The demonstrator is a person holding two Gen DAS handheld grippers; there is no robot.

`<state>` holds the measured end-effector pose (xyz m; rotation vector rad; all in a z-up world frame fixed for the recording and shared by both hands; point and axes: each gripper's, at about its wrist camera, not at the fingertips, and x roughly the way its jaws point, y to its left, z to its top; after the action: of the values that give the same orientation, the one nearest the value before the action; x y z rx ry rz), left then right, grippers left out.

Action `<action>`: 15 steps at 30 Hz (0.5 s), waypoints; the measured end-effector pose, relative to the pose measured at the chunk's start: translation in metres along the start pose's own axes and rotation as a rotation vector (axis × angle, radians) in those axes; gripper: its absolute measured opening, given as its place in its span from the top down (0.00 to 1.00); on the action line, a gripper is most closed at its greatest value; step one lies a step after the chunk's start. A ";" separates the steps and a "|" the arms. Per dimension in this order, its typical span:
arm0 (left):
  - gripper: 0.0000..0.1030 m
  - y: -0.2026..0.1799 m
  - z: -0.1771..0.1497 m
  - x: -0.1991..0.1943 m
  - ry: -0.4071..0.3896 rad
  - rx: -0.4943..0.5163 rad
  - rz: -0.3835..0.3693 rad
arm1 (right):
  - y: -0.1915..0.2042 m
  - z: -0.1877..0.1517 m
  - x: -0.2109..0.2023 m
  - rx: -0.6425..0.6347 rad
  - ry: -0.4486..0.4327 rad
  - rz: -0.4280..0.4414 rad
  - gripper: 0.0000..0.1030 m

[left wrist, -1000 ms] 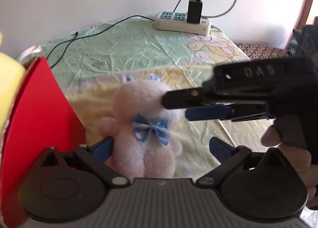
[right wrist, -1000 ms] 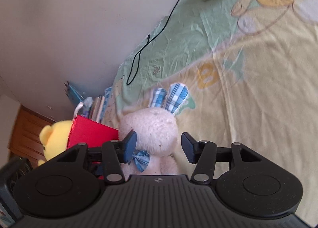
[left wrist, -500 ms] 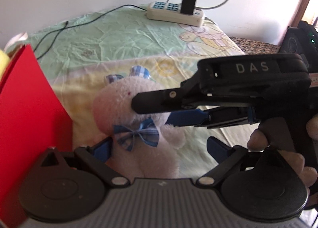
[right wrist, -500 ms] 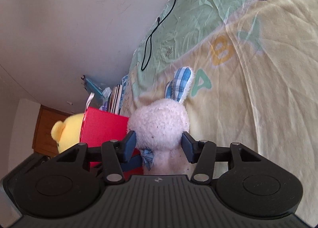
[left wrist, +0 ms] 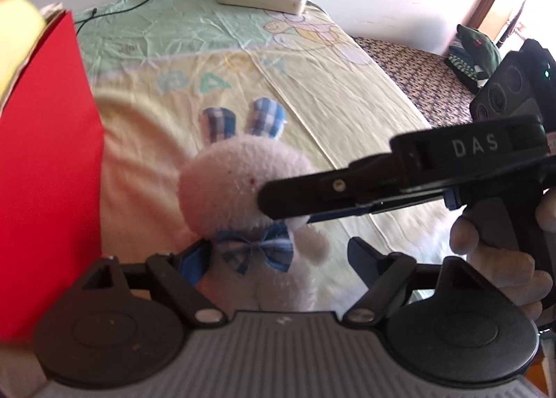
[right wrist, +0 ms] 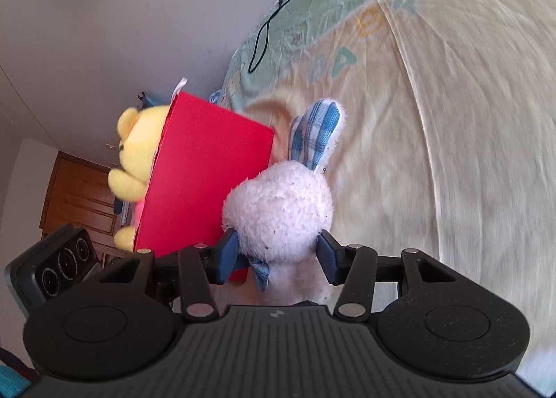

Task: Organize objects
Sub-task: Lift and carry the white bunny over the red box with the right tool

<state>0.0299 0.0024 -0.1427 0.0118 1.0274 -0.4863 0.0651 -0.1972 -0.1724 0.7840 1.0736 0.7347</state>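
Observation:
A white plush bunny (left wrist: 239, 186) with blue checked ears and a blue bow hangs over the yellow-green bedsheet (left wrist: 347, 92). My right gripper (left wrist: 278, 205) reaches in from the right and is shut on the bunny's head. In the right wrist view the right gripper (right wrist: 278, 257) has its blue pads pressed into both sides of the bunny (right wrist: 281, 210). My left gripper (left wrist: 278, 255) is open, its fingers apart on either side of the bunny's body. A red box (left wrist: 45, 172) stands at the left, close beside the bunny, with a yellow plush bear (right wrist: 135, 155) in it.
A white power strip (left wrist: 260, 0) with a black charger lies at the bed's far edge by the wall, and a black cable (left wrist: 139, 3) trails across the sheet. A dark patterned surface (left wrist: 417, 68) borders the bed on the right. A wooden cabinet (right wrist: 80, 196) stands beyond the red box.
The right gripper has shut on the bunny's head and carried it up and toward the red box. The left gripper stays open.

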 end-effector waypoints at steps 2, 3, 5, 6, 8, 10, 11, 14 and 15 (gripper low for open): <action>0.21 -0.003 -0.010 -0.005 0.016 -0.005 -0.017 | 0.002 -0.011 -0.004 0.009 0.014 -0.006 0.50; 0.21 -0.004 -0.014 -0.008 0.022 -0.002 -0.019 | 0.004 -0.017 -0.005 0.009 0.022 -0.008 0.50; 0.22 -0.007 -0.023 -0.015 0.031 0.005 -0.022 | 0.007 -0.025 -0.008 0.013 0.036 -0.008 0.50; 0.22 -0.008 -0.027 -0.019 0.036 0.004 -0.026 | 0.009 -0.029 -0.009 0.013 0.044 -0.009 0.50; 0.22 -0.007 -0.035 -0.026 0.048 -0.004 -0.035 | 0.017 -0.036 -0.008 -0.001 0.060 -0.014 0.50; 0.22 -0.006 -0.044 -0.033 0.056 -0.010 -0.035 | 0.026 -0.043 -0.006 -0.027 0.081 -0.019 0.50; 0.22 -0.005 -0.048 -0.037 0.058 -0.013 -0.031 | 0.031 -0.047 -0.004 -0.040 0.093 -0.019 0.51; 0.22 -0.001 -0.058 -0.052 0.062 -0.027 -0.014 | 0.046 -0.056 0.002 -0.079 0.132 -0.011 0.52; 0.22 0.002 -0.061 -0.057 0.061 -0.034 -0.009 | 0.050 -0.059 0.005 -0.092 0.145 -0.007 0.52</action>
<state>-0.0436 0.0399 -0.1285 -0.0086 1.0962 -0.4792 0.0044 -0.1554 -0.1483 0.6561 1.1639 0.8392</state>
